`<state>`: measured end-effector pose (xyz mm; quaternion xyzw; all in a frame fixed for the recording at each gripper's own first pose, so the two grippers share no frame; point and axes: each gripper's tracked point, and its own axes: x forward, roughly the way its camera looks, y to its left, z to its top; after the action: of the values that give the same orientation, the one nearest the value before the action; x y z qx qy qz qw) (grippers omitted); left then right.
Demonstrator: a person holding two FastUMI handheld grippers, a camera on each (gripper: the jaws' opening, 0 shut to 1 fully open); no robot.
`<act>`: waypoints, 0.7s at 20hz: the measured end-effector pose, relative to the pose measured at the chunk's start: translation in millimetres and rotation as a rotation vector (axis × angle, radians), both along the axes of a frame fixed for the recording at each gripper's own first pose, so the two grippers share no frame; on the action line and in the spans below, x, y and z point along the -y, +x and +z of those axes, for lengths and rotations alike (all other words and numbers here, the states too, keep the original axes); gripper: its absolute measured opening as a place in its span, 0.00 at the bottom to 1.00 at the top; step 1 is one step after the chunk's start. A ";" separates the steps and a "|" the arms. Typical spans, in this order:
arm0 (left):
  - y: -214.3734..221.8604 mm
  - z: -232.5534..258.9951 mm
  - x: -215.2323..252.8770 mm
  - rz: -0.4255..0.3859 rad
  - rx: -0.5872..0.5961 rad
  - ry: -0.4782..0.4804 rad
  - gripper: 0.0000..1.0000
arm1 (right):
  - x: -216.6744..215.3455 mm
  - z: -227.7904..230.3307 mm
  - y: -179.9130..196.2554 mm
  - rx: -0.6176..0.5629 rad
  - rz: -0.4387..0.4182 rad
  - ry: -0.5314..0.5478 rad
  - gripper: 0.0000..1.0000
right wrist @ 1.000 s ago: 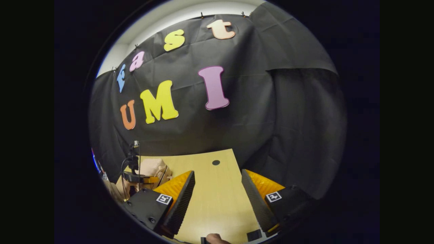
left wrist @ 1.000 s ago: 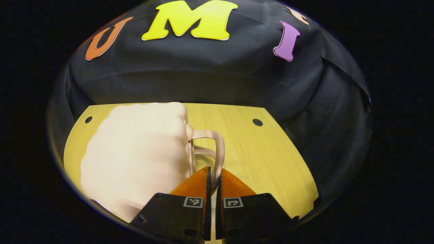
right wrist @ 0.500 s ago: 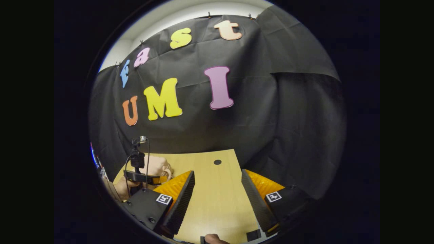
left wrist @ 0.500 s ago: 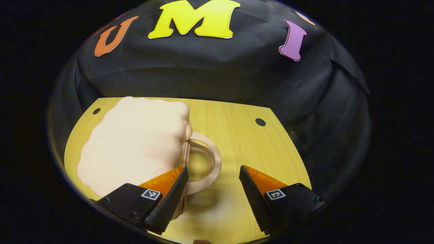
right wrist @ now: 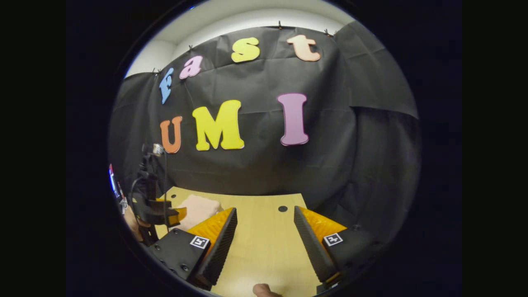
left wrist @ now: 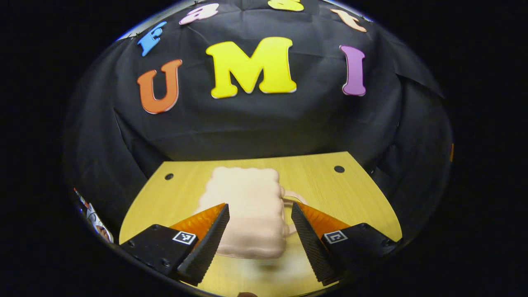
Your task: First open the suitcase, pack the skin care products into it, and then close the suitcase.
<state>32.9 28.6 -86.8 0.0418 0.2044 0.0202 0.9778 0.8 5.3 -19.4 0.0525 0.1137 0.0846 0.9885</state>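
Your left gripper [left wrist: 260,229] hangs open over the closed suitcase [left wrist: 247,214] on the table [left wrist: 350,194]; your right gripper [right wrist: 264,235] is open too.

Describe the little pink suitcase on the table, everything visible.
The suitcase is small, pale pink, with a puffy, scalloped outline and a matte, smooth shell that looks like plastic. It lies flat on the wooden table, apparently shut, no gap or contents showing. A looped handle of the same pink sticks out on its right side. In the left gripper view it sits ahead of the left gripper, whose open fingers do not press on it. The right gripper view shows it far left.
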 end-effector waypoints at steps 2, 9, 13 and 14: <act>-13.9 31.4 -12.6 -0.005 0.077 0.007 0.96 | -24.9 10.6 3.2 0.024 0.008 -0.010 0.78; -40.3 103.7 -42.5 0.017 0.277 -0.004 0.96 | -84.0 37.9 15.1 0.105 -0.026 -0.051 0.82; -42.8 106.8 -32.6 -0.038 0.304 -0.053 0.96 | -108.9 38.3 18.9 0.108 -0.054 -0.075 0.81; -41.8 109.5 -37.6 -0.042 0.315 -0.050 0.96 | -113.8 39.2 19.7 0.112 -0.056 -0.082 0.77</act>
<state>-9.0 66.2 22.7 0.0178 0.0480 0.0009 0.9987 20.6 119.1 19.8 0.0100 0.0600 0.0551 0.9966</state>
